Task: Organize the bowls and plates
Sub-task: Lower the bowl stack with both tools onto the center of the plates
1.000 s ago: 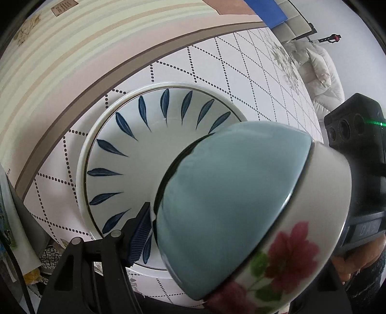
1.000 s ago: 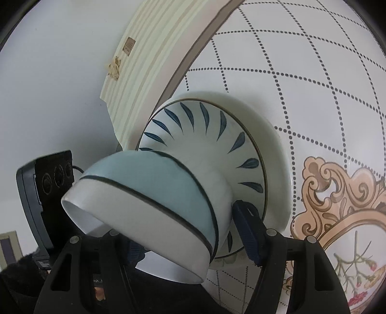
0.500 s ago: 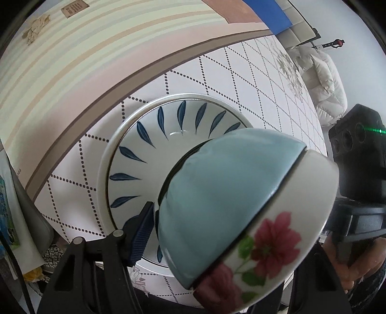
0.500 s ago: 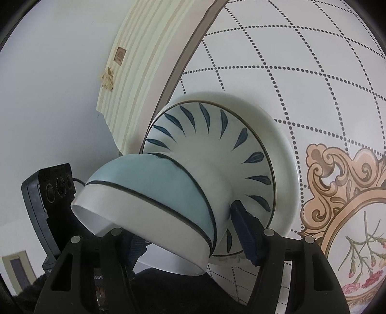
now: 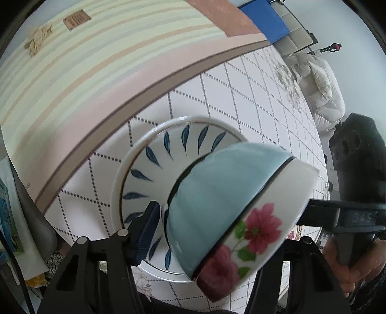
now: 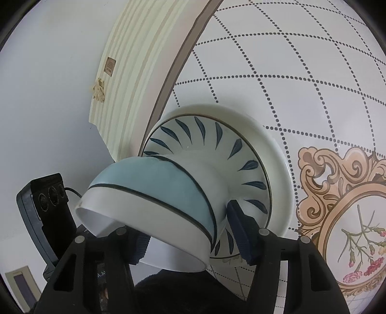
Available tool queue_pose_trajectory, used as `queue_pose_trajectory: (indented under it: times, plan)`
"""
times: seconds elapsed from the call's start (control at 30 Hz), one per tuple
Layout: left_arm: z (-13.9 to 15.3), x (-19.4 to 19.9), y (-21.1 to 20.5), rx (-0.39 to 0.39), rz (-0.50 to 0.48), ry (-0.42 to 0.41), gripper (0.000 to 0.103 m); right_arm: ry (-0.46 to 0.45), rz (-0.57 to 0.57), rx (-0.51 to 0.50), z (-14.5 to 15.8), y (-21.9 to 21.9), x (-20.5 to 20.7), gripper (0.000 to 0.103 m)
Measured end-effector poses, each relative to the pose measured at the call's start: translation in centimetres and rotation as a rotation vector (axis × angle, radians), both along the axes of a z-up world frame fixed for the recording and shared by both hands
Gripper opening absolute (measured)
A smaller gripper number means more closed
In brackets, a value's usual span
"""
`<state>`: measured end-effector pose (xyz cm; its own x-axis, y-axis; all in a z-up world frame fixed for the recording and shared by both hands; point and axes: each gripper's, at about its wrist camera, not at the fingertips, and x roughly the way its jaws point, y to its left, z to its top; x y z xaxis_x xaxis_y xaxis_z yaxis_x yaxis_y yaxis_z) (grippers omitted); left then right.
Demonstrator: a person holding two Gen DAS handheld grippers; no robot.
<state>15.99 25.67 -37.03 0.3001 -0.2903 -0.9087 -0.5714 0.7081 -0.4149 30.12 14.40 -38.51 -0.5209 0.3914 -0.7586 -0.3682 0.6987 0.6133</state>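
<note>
Here the tilted blue bowl (image 5: 217, 205) sits between both closing claws, left claw (image 5: 207, 231) and right claw (image 6: 190, 231), above the leaf-pattern plate (image 6: 217, 145); grip unclear.

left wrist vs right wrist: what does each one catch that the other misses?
Left wrist only: the red flower print on the bowl's white band, a blue panel, a white jacket and the right gripper.

Right wrist only: the bowl's open white mouth and the tablecloth's ornate peach medallion.

Both: the tilted light-blue bowl above the blue-leaf plate, and the dotted-lattice tablecloth.
</note>
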Motion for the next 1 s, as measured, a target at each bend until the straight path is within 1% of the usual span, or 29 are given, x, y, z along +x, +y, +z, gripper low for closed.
queue_pose_trajectory:
  times: [0.1, 0.17, 0.2, 0.43, 0.53, 0.6, 0.63, 0.73, 0.9, 1.0]
  plan:
    - [0.5, 0.4, 0.5, 0.016, 0.0, -0.014, 0.056, -0.009, 0.002, -0.014, 0.1, 0.3, 0.0, 0.061]
    - [0.6, 0.6, 0.8, 0.025, -0.001, -0.02, 0.057, 0.003, -0.021, -0.015, 0.1, 0.4, 0.2, 0.06]
    - [0.5, 0.6, 0.9, 0.027, 0.002, -0.02, 0.058, 0.002, -0.021, -0.019, 0.1, 0.4, 0.2, 0.057]
    - [0.6, 0.8, 1.6, 0.013, 0.027, -0.037, 0.058, -0.011, -0.021, -0.042, -0.1, 0.7, 0.1, 0.056]
    - [0.8, 1.1, 2.0, 0.024, 0.029, -0.046, 0.058, -0.01, -0.035, -0.044, -0.2, 0.8, 0.0, 0.055]
    - [1.0, 1.3, 2.1, 0.044, 0.01, -0.057, 0.058, -0.027, -0.024, -0.045, -0.1, 1.0, -0.2, 0.055]
    - [1.1, 1.4, 2.1, 0.051, -0.001, -0.061, 0.058, -0.051, -0.013, -0.051, 0.0, 1.0, -0.3, 0.055]
    - [0.9, 1.5, 2.2, 0.042, -0.026, -0.062, 0.058, -0.101, 0.021, -0.061, 0.1, 1.4, -0.7, 0.055]
    - [0.7, 1.3, 1.8, 0.051, -0.052, -0.043, 0.058, -0.127, 0.037, -0.057, 0.1, 1.5, -1.2, 0.056]
    - [0.9, 1.3, 1.0, 0.08, -0.074, -0.025, 0.058, -0.166, 0.048, -0.081, 0.2, 1.3, -1.5, 0.056]
